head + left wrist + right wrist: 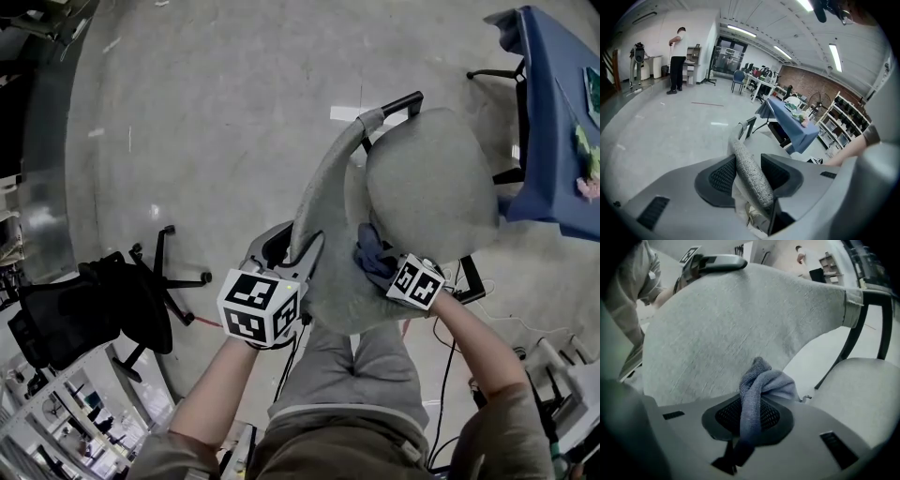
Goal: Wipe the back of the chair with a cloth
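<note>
A grey fabric chair stands in front of me, its curved back [323,211] edge-on and its seat [431,183] beyond. My left gripper [289,251] is shut on the top edge of the chair back [743,157], one pad on each side of the fabric rim; the left gripper [746,176] shows this close up. My right gripper [382,267] is shut on a bunched blue-grey cloth [372,251]. In the right gripper view the cloth [761,380] sticks out of the right gripper [749,416] and lies close against the seat-side face of the chair back [740,319].
A black office chair [94,314] stands to the left on the concrete floor. A table under a blue cover [553,141] is at the right, close to the seat. Cables [445,375] trail by my legs. A person [677,58] stands far off.
</note>
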Motion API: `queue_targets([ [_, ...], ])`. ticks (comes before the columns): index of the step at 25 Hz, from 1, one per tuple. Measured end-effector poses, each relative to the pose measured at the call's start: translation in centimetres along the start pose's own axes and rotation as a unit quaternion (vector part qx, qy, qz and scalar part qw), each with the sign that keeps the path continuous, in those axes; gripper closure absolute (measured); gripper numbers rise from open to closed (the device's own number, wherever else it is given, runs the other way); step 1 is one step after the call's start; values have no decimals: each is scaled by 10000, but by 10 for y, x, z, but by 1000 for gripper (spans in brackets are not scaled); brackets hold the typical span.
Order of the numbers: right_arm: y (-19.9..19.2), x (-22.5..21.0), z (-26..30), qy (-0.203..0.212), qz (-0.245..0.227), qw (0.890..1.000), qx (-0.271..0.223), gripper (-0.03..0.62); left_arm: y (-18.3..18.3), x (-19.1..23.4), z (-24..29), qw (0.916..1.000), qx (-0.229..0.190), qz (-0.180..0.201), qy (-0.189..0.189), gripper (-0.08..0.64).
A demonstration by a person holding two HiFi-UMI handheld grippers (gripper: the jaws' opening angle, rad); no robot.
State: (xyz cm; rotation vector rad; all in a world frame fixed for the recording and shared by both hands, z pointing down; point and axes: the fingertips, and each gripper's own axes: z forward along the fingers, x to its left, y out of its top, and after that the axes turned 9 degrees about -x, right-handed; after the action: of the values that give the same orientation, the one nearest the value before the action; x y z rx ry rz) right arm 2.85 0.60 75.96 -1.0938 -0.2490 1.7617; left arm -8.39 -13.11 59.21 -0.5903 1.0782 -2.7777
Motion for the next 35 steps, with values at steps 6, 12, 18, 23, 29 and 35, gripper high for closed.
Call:
queue_targets([
  [6,-79,7,-25,169,103,9908,1338,525,-1,1,1,10000,-20,-19,8,379],
  [12,-31,1,-8,85,524,9965,651,525,-2,2,1,10000,-15,-26,51,379],
  [18,98,-24,8,-377,447,9965,-597,525,-1,2,2,9999,18,143,67,379],
  [23,173,-61,-11,-926,-319,9915,-851,525,-2,1,3,9999,-2,102,31,376],
  [29,229,-120,-55,-1679,368,9616,-2140,525,-1,2,2,9998,-177,-52,-51,376],
  [35,211,-86,-33,-1721,635,9570,-2247,525,-1,0,3,9997,-97,61,-207,362],
])
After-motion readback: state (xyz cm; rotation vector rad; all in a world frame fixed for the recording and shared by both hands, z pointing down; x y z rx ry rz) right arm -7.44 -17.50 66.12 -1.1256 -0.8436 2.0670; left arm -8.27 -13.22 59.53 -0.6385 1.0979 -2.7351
